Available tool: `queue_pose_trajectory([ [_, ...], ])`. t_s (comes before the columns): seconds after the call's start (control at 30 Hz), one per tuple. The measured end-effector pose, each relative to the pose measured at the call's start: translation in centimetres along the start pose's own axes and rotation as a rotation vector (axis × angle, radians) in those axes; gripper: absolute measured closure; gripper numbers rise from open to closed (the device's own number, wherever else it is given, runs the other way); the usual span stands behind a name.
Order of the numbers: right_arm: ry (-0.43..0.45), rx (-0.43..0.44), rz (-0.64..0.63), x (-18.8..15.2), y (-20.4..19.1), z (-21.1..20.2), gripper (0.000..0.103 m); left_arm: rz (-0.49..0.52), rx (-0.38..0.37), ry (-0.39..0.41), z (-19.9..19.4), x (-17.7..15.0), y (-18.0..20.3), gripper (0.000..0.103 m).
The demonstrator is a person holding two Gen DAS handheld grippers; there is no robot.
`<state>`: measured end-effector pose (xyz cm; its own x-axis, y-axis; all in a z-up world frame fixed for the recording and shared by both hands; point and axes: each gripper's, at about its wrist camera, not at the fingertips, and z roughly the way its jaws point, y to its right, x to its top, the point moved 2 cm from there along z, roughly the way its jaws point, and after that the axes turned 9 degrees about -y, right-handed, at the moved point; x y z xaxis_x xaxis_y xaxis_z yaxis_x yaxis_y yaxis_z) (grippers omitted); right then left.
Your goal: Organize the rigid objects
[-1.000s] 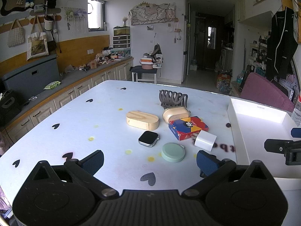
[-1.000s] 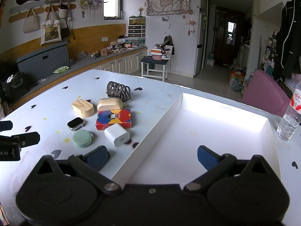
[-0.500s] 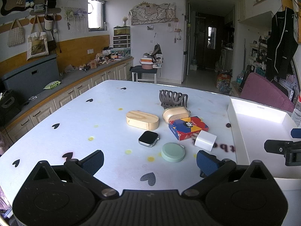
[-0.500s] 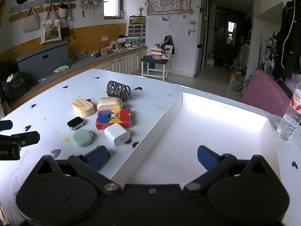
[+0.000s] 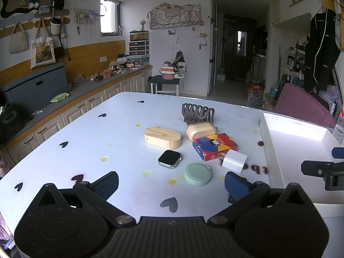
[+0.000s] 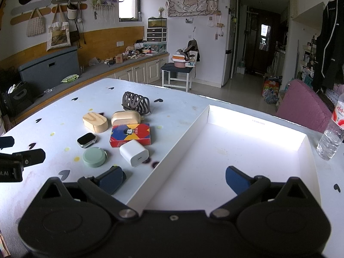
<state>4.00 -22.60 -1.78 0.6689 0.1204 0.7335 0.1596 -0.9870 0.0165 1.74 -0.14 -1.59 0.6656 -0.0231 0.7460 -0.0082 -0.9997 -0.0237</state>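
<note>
Small objects lie grouped on the white table: a dark hair claw, a wooden oval box, a tan case, a red-blue card box, a smartwatch, a green round tin and a white charger cube. A white tray lies to their right, with nothing in it. My left gripper is open and empty, near the tin. My right gripper is open and empty, straddling the tray's left wall. The charger lies just ahead of its left finger.
A clear water bottle stands right of the tray. The right gripper's finger shows over the tray in the left view. A purple chair stands beyond the table's far right edge. Counters run along the left wall.
</note>
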Motion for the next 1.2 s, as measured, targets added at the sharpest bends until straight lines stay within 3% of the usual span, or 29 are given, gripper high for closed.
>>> queue_pose_trajectory([
  [0.33, 0.007, 0.000, 0.001, -0.4, 0.0, 0.4, 0.000, 0.000, -0.004, 0.016, -0.1, 0.3, 0.0, 0.000],
  [0.57, 0.066, -0.007, 0.033, -0.3, 0.6, -1.0, 0.000, -0.007, -0.006, 0.058, -1.1, 1.3, 0.1, 0.000],
  [0.93, 0.134, -0.156, 0.166, 1.2, 6.2, -4.2, 0.000, 0.014, -0.044, 0.095, -1.0, 3.0, 1.8, 0.000],
  [1.2, 0.046, -0.291, 0.288, 0.1, 13.4, -4.4, 0.000, 0.050, -0.080, 0.047, 1.1, 2.9, 3.6, 0.000],
])
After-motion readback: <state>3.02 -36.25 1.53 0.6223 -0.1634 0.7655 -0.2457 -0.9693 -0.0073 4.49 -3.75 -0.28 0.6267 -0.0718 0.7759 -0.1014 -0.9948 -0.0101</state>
